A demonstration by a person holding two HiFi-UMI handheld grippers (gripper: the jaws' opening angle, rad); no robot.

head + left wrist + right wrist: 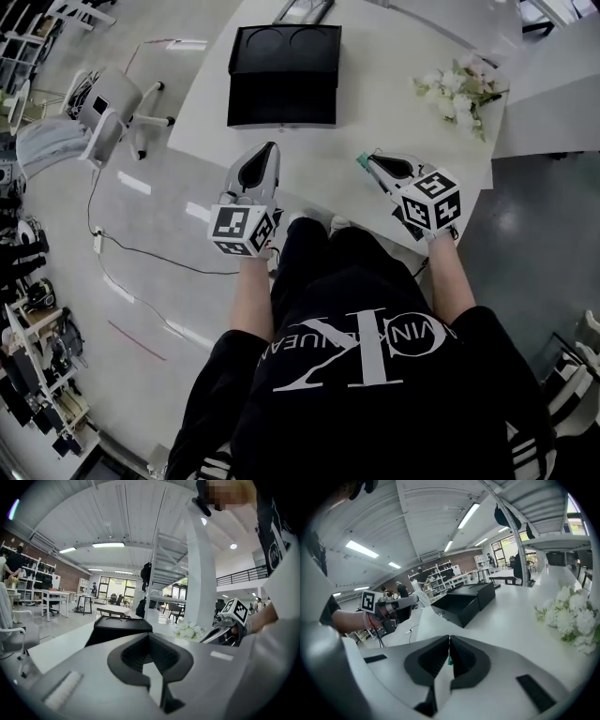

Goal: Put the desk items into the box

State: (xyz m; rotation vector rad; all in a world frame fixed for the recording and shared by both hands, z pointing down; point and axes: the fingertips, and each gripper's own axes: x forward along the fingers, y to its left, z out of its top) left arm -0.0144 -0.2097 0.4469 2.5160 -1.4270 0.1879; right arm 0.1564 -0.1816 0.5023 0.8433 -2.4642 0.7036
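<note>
One black box (283, 75), one flower bunch (457, 92), one green item (448, 660), two grippers, left gripper (268, 150), right gripper (367, 165)

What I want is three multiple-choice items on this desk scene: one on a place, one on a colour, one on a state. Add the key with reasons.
1. Where do the white flowers lie?
A. On the white table, right of the open black rectangular box
B. Inside that box
C. On the floor

2. What colour is the small thing in the jaws of the right gripper?
A. Red
B. Green
C. Yellow

3. How does the left gripper stand?
A. Wide open
B. Shut on a flower
C. Shut, nothing held

Key: 1 A, the head view shows them near the table's right edge. 2 B, a green sliver sits between the jaws. 3 C, its jaws meet with nothing between.
</note>
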